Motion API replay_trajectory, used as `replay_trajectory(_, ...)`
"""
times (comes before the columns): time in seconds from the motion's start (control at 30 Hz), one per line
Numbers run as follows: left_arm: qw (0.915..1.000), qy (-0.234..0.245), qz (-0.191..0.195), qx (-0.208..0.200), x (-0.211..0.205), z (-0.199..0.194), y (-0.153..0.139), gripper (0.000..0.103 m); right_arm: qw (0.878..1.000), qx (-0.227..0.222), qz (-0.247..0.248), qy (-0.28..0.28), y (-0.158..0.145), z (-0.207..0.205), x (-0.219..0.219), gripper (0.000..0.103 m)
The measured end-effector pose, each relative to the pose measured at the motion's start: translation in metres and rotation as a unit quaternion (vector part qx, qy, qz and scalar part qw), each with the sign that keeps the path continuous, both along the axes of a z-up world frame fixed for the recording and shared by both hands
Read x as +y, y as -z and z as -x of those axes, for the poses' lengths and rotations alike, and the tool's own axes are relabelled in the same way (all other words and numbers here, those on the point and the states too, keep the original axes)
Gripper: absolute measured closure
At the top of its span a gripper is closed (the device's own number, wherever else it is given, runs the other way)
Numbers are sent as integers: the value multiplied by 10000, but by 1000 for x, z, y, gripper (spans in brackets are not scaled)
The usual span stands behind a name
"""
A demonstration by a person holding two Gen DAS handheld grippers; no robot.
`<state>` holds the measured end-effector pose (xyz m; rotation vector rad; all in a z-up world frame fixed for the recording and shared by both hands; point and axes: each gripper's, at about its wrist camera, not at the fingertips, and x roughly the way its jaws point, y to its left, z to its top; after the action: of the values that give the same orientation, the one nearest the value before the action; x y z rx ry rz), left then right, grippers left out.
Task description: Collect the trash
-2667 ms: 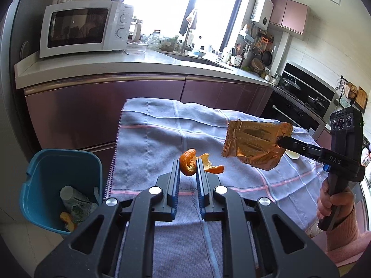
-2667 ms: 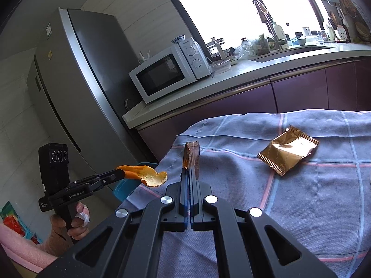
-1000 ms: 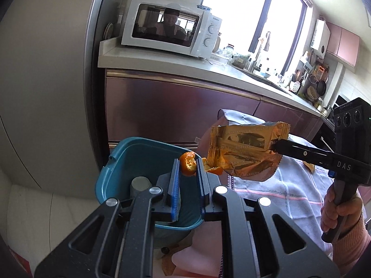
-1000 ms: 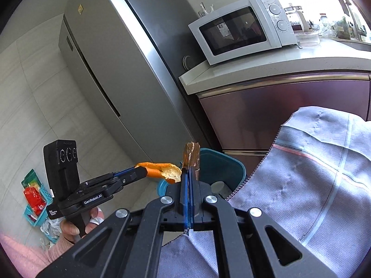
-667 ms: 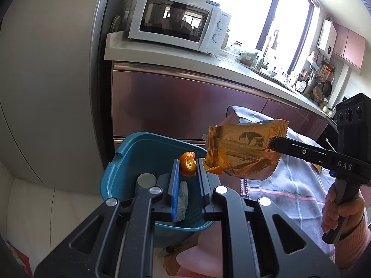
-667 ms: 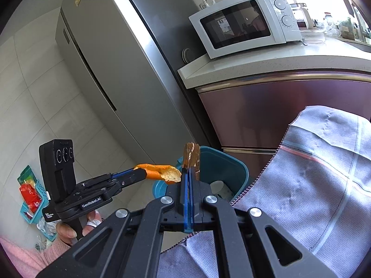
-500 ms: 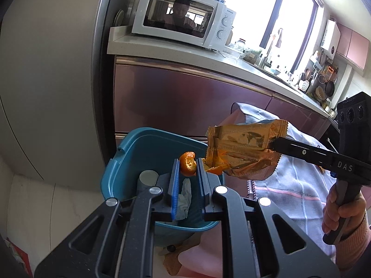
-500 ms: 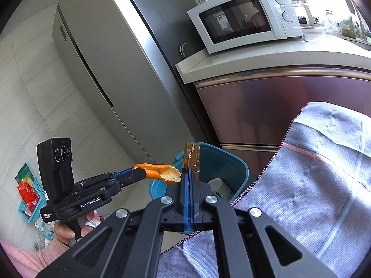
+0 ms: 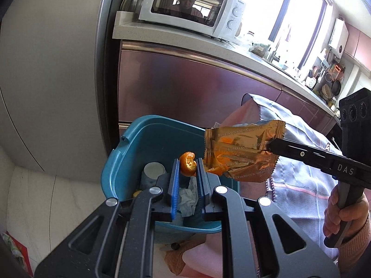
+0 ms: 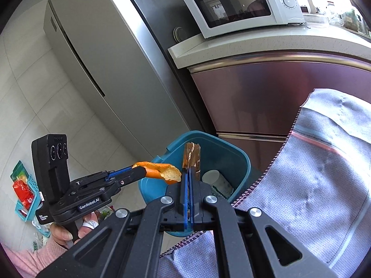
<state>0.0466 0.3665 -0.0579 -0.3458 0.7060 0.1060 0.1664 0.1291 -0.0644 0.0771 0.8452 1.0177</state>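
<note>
Both tools are now over the blue bin point(image 9: 129, 153). The left tool point(image 9: 188, 169) still pinches orange peel point(image 9: 187, 166); the right tool point(image 10: 189, 173) still grips the gold wrapper point(image 9: 241, 150).

From my left wrist view, the left tool point(image 9: 188, 162) covers the middle of the teal bin point(image 9: 129, 143); I see only part of a grey cup point(image 9: 153, 172) and crumpled paper point(image 9: 187, 198) inside. The gold wrapper point(image 9: 241, 153) hides the rear of the orange peel point(image 9: 187, 166). In the right wrist view the wrapper shows edge-on, print unreadable. Items along the worktop point(image 9: 266, 58) by the window are too small and glare-washed to identify.
</note>
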Motion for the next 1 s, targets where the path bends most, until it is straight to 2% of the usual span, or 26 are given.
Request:
replay_trajectory(0.6,9993,-71,119,334,-3,-32,28,89,9990,224,379,-114,17,-10,33,102)
replay_trajectory(0.87,9990,-50,135,434,-6,-42,38,87,9984,438,364,-57,21,-15,34,102)
replay_trajectory(1.0,9984,-52,308,481,-6,-47,45,85,9981,523,330,57,22,-18,30,100)
